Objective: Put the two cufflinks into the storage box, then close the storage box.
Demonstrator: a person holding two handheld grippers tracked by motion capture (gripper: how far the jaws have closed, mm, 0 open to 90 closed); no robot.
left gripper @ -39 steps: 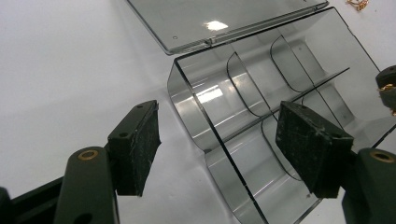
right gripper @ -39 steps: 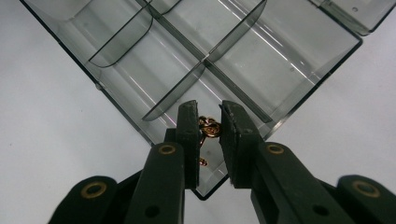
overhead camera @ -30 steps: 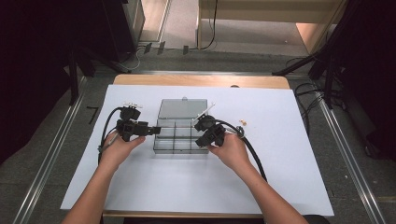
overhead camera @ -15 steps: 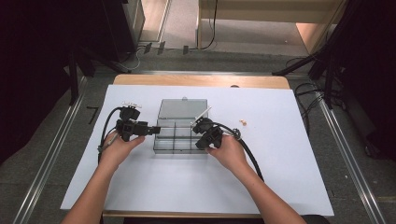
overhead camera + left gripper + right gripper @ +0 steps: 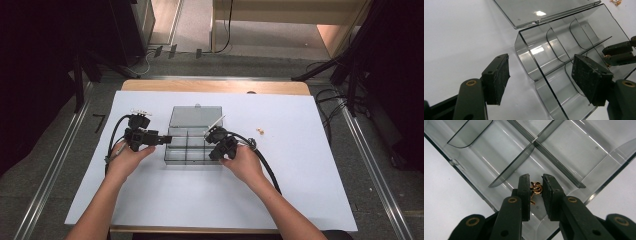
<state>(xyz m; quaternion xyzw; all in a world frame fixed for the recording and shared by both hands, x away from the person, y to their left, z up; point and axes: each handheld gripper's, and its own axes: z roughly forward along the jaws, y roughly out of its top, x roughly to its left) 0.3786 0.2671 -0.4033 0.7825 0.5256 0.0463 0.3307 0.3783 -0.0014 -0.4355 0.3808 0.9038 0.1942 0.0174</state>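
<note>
One gold trinket [image 5: 535,188], between right tongs [image 5: 535,195]

The right gripper [image 5: 535,188] pinches a small gold ornament [image 5: 536,188] above the clear compartment box [image 5: 574,147].

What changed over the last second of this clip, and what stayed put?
The right gripper, shut on a small gold piece, moved from the box's right edge in over the clear compartment box. The left gripper stayed open at the box's left wall; the box, its open lid and the gold bits on the table did not move.
</note>
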